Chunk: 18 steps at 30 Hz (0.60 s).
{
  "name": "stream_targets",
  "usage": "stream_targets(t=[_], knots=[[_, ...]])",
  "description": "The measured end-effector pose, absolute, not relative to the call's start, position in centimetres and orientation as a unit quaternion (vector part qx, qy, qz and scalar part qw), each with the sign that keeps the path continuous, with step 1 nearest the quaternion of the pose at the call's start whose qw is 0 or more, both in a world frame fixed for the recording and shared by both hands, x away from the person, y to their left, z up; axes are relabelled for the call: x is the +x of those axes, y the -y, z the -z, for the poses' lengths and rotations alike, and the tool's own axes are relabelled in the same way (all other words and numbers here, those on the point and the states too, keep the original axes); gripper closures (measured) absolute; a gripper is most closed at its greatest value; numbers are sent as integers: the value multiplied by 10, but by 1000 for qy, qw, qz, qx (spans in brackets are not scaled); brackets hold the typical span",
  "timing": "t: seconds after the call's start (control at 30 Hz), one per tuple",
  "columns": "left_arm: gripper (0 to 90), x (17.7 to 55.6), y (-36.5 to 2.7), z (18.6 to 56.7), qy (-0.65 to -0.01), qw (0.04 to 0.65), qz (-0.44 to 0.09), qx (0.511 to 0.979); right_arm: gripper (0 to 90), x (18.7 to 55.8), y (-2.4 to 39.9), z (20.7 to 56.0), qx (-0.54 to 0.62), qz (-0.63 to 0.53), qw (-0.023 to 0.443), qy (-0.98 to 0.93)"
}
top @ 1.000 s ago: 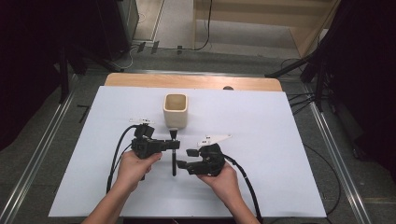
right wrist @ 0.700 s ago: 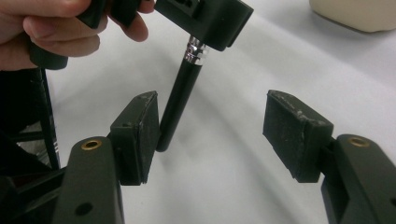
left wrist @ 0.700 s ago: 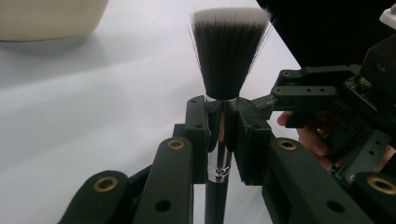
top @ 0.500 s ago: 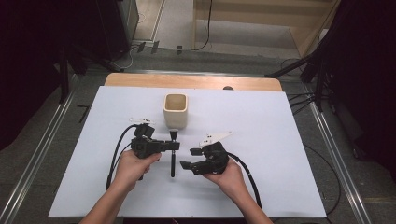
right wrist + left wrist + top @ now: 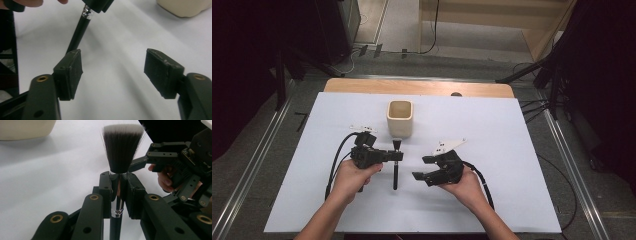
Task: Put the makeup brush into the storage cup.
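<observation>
A makeup brush (image 5: 395,172) with a black handle, a silver ferrule and dark white-tipped bristles (image 5: 123,147) is held a little above the white table. My left gripper (image 5: 398,156) is shut on its ferrule (image 5: 117,202), with the bristles pointing towards the cup. My right gripper (image 5: 419,168) stands to the right of the handle. Its jaws have just been opening, and nothing is between them (image 5: 113,72). The handle (image 5: 77,35) runs past the tip of one of its fingers (image 5: 68,75).
A cream square cup (image 5: 400,118) stands upright behind the brush, also in the left gripper view (image 5: 25,128) and the right gripper view (image 5: 185,7). The white sheet (image 5: 512,150) covers the table, with a wooden edge (image 5: 422,87) at the back. Cables trail from both grippers.
My right gripper has drawn back to the right, away from the brush handle, and its jaws stand wider. The left gripper and the brush have stayed in place.
</observation>
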<state>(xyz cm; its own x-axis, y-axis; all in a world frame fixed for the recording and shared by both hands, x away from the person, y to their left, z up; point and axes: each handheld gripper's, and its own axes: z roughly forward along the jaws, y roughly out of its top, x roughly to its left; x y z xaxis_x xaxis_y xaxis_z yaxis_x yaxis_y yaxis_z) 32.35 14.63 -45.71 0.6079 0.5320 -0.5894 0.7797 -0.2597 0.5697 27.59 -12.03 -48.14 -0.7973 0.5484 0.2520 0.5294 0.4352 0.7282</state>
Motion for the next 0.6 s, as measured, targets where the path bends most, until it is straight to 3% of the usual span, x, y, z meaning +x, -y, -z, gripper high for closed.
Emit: stream_targets(t=[0.43,0.6], knots=[[782,323,-147,457,-416,435,142,786,285,276,135,481,340,-395,35,-853],[781,323,-147,457,-416,435,143,786,236,276,140,483,341,-387,33,-856]])
